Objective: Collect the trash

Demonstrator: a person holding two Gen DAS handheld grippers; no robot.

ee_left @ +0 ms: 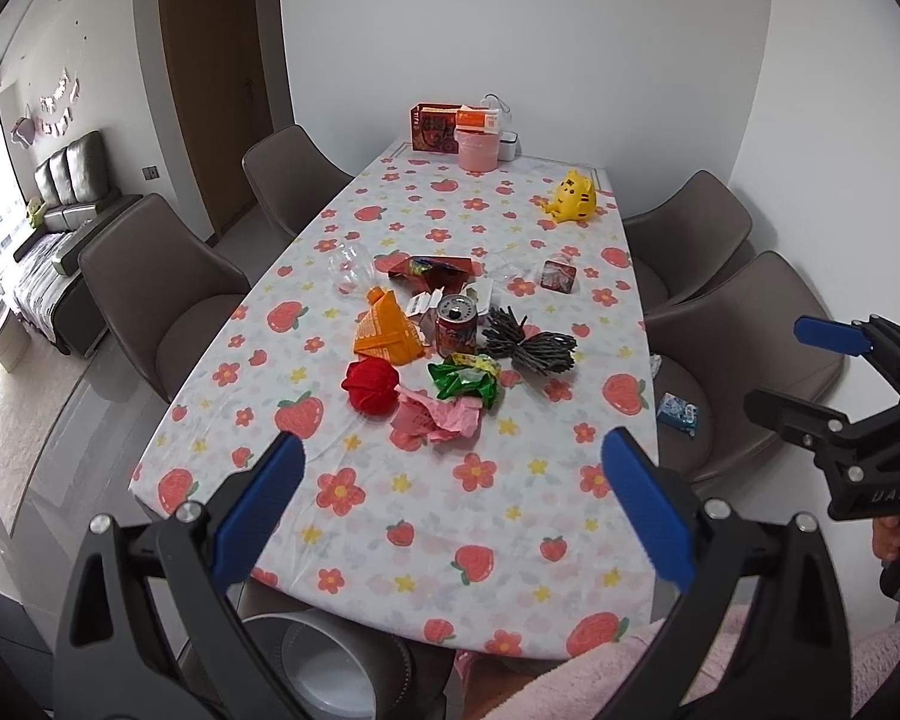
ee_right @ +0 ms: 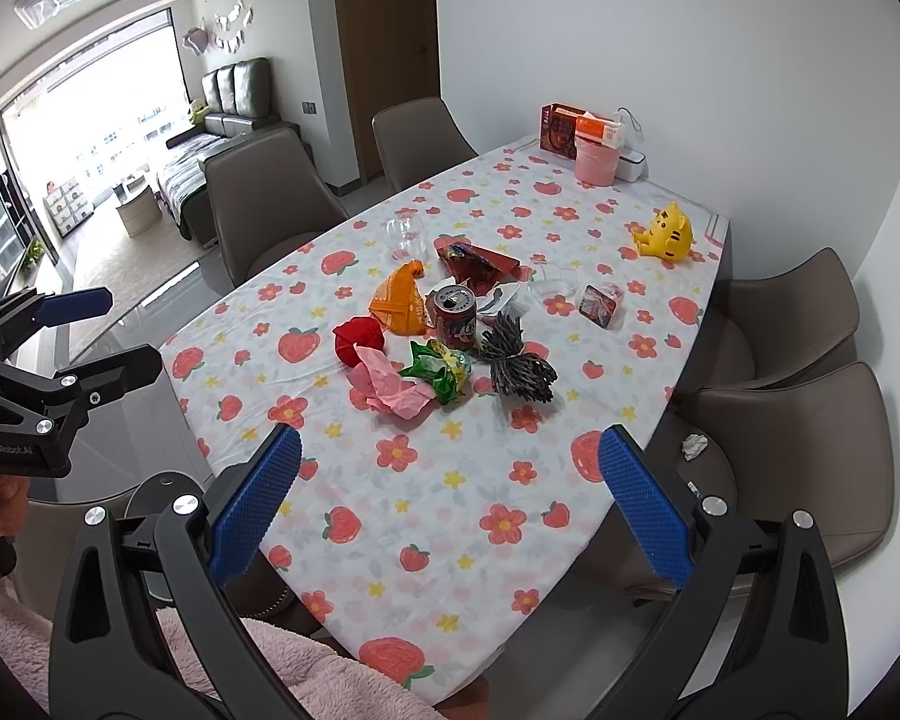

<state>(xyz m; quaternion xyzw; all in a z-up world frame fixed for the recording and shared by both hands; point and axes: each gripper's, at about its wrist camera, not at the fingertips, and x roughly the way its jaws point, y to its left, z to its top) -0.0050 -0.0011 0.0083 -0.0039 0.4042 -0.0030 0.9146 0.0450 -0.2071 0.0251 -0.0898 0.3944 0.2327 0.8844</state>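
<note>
My left gripper (ee_left: 450, 480) and right gripper (ee_right: 450, 474) both hang wide open and empty short of the trash mid-tabletop (ee_left: 510, 498), where I'd pinch the light, soft pink paper (ee_left: 435, 417) by a raised fold.

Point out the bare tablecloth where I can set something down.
Free: the near end of the tablecloth, between the open fingers and the pink paper; also between the yellow tiger toy and pink tub. Crowded: around the can.
</note>
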